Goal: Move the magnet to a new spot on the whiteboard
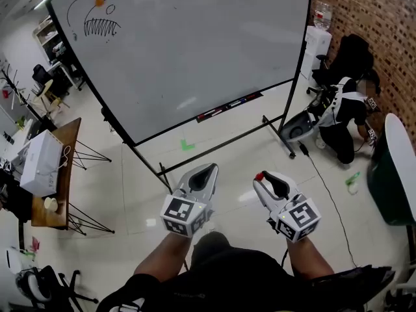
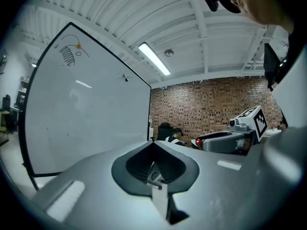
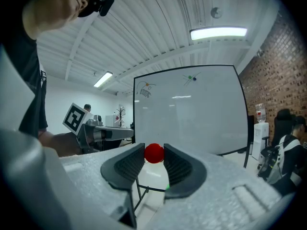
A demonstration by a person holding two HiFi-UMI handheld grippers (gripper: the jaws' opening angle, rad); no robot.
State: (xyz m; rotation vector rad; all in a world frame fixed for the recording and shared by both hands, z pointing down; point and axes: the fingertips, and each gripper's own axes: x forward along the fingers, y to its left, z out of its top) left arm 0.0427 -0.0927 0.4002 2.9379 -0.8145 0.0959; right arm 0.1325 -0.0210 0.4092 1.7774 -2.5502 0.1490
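Red magnet [image 3: 154, 154] is off the whiteboard [image 1: 195, 51], clamped at the tips of the right tongs [image 3: 154, 149]. Left tongs [image 2: 154, 146] closed, empty. Placement at a new spot remains.

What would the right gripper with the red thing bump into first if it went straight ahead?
Most likely the whiteboard. The right gripper, shut on the red magnet, points at it with only open floor between. How far off it stands is hard to tell.
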